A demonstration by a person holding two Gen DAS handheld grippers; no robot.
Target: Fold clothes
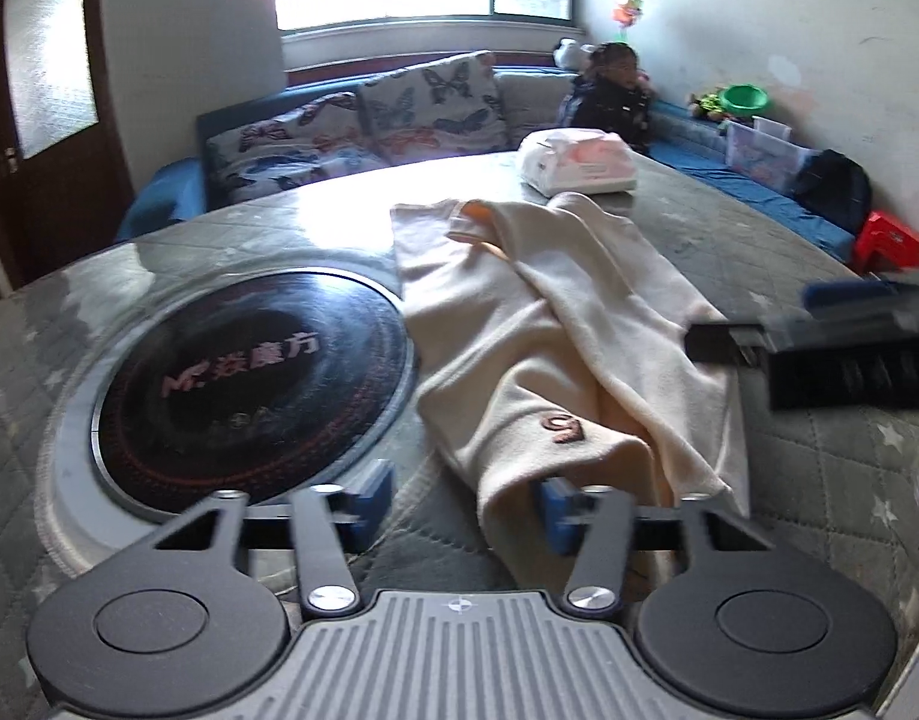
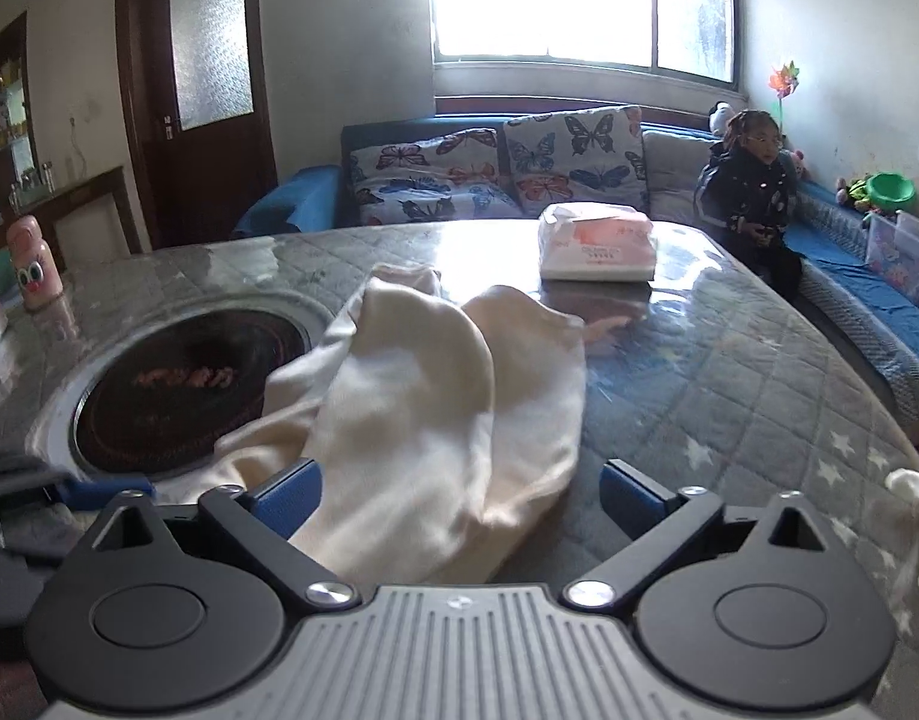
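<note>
A cream garment (image 1: 555, 324) with a small brown emblem lies rumpled on the quilted table (image 1: 819, 450), stretching away from me. My left gripper (image 1: 465, 510) is open, its blue pads apart, and the garment's near end drapes over the right pad. The right gripper's body (image 1: 819, 354) shows blurred at the right of the left wrist view. In the right wrist view the same garment (image 2: 435, 414) lies bunched between the wide-open pads of my right gripper (image 2: 459, 495). Its near edge is hidden under the gripper body.
A round black induction cooktop (image 1: 237, 384) is set into the table left of the garment. A white and pink tissue pack (image 2: 597, 243) lies at the far side. A pink bottle (image 2: 35, 261) stands at the far left. A child (image 2: 753, 192) sits on the blue sofa beyond.
</note>
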